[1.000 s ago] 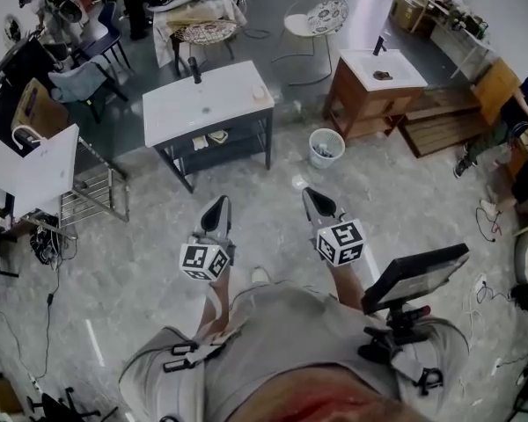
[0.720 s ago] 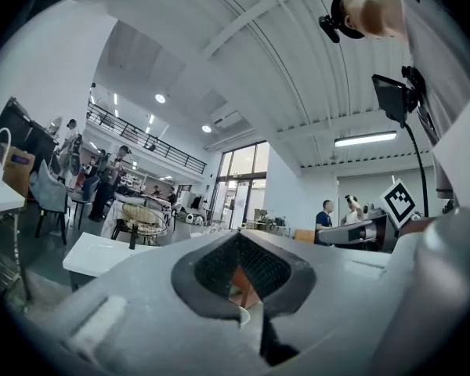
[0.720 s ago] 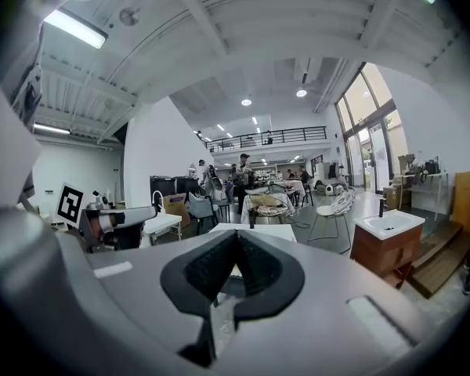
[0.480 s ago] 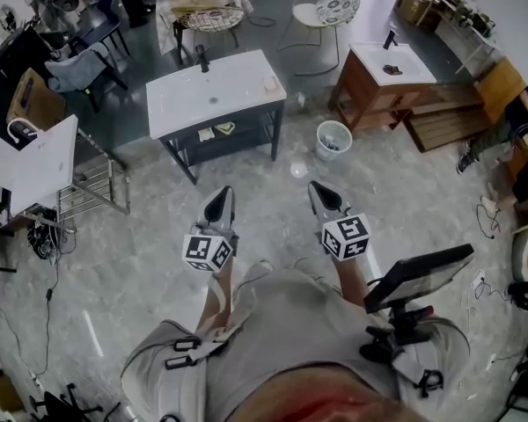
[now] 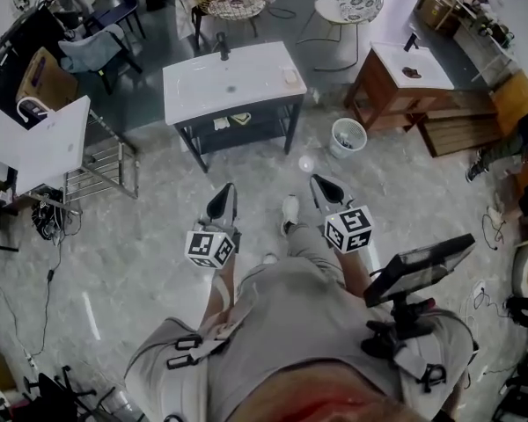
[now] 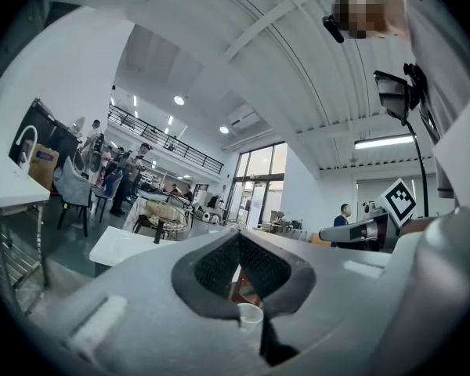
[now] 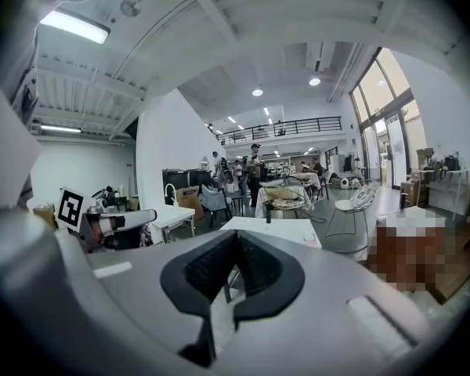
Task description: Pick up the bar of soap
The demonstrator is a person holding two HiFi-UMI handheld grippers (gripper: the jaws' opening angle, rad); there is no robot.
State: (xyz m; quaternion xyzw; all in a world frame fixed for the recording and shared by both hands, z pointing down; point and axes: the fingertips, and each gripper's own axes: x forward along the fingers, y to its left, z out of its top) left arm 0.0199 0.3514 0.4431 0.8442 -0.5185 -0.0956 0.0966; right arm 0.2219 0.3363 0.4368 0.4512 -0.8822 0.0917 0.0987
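Inspecting from the jaws outward: in the left gripper view, the left gripper (image 6: 238,238) has its dark ribbed jaws closed tip to tip with nothing held. Only a diamond-shaped gap remains behind the tips, and a small white cup (image 6: 250,316) on the floor shows through it. In the right gripper view, the right gripper (image 7: 236,238) is likewise closed and empty.

The small pale rectangular bar of soap (image 5: 289,76) lies flat on the white rectangular top of the dark-framed vanity (image 5: 202,95). It sits at the top's right end, close to the edge. A black faucet (image 5: 222,45) stands at the rear middle of that top. The soap is well apart from both grippers.

In the head view, the left gripper (image 5: 225,193) and the right gripper (image 5: 322,185) are held side by side ahead of the person's waist. They are over the grey marbled floor (image 5: 141,253) and point toward the vanity. The left marker cube (image 5: 213,247) and the right marker cube (image 5: 349,229) face upward. A bare forearm (image 5: 216,301) runs back from the left cube to the torso.

The hands themselves are covered by the cubes. The soap is too small for its surface to be read. The items on the vanity's lower shelf (image 5: 238,123) cannot be identified. A round white waste bin (image 5: 348,137) stands just right of the vanity.
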